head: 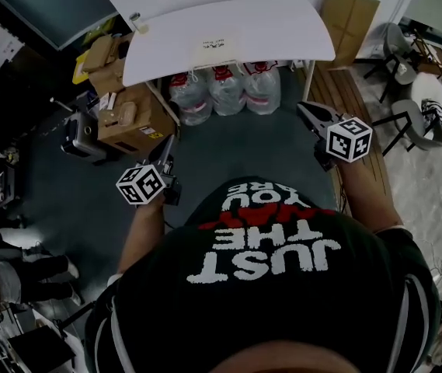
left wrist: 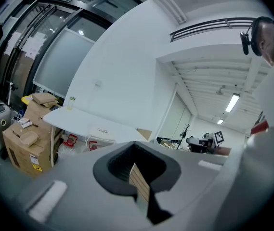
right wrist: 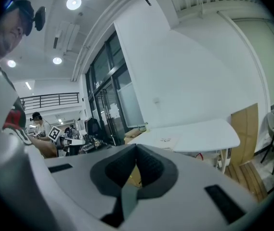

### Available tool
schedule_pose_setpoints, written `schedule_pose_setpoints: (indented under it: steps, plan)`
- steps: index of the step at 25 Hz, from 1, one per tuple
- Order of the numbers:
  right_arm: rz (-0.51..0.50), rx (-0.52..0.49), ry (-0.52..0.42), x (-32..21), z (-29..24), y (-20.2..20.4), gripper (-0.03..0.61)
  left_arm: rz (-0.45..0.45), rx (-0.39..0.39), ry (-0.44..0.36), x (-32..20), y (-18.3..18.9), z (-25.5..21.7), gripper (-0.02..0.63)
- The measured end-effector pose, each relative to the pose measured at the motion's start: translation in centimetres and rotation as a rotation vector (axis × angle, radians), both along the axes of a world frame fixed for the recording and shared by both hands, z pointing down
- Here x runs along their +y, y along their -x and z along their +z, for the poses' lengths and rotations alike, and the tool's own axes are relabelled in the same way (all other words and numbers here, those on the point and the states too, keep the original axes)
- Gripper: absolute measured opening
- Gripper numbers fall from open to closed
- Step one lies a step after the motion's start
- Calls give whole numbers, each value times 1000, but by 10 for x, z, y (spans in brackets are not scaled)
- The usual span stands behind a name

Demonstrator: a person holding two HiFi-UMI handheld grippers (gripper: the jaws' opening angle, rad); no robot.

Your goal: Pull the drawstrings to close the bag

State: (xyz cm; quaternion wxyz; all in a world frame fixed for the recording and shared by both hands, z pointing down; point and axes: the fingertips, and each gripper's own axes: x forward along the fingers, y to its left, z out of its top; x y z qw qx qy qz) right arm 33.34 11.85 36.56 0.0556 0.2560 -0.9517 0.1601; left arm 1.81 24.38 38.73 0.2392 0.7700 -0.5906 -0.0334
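Head view: person in a black shirt [head: 283, 301] stands on the grey floor [head: 236, 150] facing a white counter [head: 283, 29], one gripper in each hand, both held out in the air short of the counter's near edge.

Left gripper [head: 171, 148]: clenched, pads pressed together, nothing between them. Left gripper view confirms this, with the jaws of the gripper [left wrist: 136, 148] meeting in a closed V and only the room behind.

Right gripper [head: 304, 109]: also clenched and empty. Right gripper view shows the jaws of the gripper [right wrist: 137, 150] together, nothing pinched.

Bag [head: 215, 45]: flat, white, small dark print on it, lying near the middle of the counter. It is well apart from both grippers and neither touches it. It is also seen from the left gripper view [left wrist: 99, 130] and the right gripper view [right wrist: 165, 140]. Drawstrings are too small to make out in any view.

Other stuff:
- three clear water jugs [head: 227, 90] with red handles on the floor under the counter
- cardboard boxes [head: 123, 119] stacked at the counter's left end, grey suitcase [head: 77, 134] just beside them
- small bottle [head: 136, 22] on the counter's far left corner
- chairs [head: 407, 53] off to the right, past a strip of wooden flooring [head: 353, 92]
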Motion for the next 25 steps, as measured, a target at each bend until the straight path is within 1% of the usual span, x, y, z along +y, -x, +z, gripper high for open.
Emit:
schedule_pose_setpoints:
  steps: [2, 5, 8, 11, 15, 17, 20, 23, 25]
  plan:
    - [-5, -4, 12, -5, 8, 0, 8, -6, -3, 17, -1, 1, 7, 0]
    - [-11, 10, 28, -16, 19, 11, 8, -18, 3, 33, -11, 16, 16, 0]
    - [-6, 32, 42, -32, 28, 30, 8, -15, 31, 43, -31, 37, 28, 0]
    - [6, 55, 47, -55, 36, 58, 8, 13, 56, 53, -65, 65, 46, 0]
    - [51, 67, 41, -97, 46, 106, 8, 85, 71, 65, -130, 112, 75, 0]
    - [90, 71, 59, -121, 54, 131, 8, 122, 69, 86, -165, 136, 89, 0]
    - [136, 95, 99, -157, 66, 170, 9, 195, 30, 136, -215, 166, 107, 0]
    - [155, 162, 107, -188, 80, 204, 9, 285, -11, 191, -249, 188, 129, 0]
    - [160, 210, 118, -205, 93, 221, 9, 327, -25, 224, -265, 199, 146, 0]
